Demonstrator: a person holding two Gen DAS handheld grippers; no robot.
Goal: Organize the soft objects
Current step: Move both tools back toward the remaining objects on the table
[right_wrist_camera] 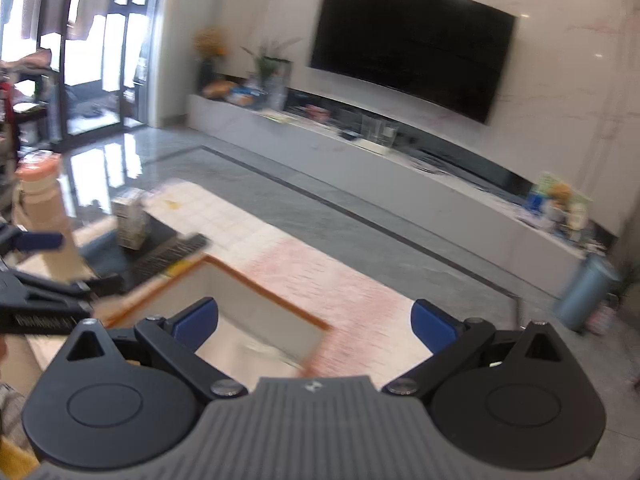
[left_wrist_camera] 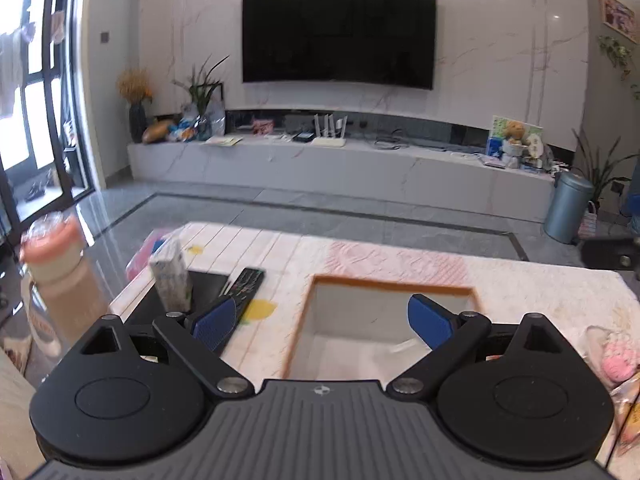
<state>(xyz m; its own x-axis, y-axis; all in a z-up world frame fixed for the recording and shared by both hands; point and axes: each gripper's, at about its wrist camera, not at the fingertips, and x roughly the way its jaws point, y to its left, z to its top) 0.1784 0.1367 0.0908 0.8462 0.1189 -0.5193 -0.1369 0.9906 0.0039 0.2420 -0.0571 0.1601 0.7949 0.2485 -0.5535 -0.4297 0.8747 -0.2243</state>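
A white storage box with an orange rim [left_wrist_camera: 392, 283] sits on the pale table under both grippers. Something pale lies on its floor, too blurred to name. My left gripper [left_wrist_camera: 321, 323] hangs above the box's near side, open, with nothing between its blue pads [left_wrist_camera: 212, 325]. A pink plush toy [left_wrist_camera: 619, 362] lies on the table at the right edge, apart from the gripper. In the right wrist view my right gripper [right_wrist_camera: 316, 323] is wide open and empty above the box's rim [right_wrist_camera: 264, 289]. The left gripper's blue pad [right_wrist_camera: 38, 241] shows at the far left.
Left of the box lie a black remote [left_wrist_camera: 246, 283] and a tissue pack [left_wrist_camera: 170, 277] on a dark mat. A bottle with a pink lid [left_wrist_camera: 52, 258] stands at the table's left edge. Beyond the table are grey floor, a TV bench and a blue bin [left_wrist_camera: 566, 208].
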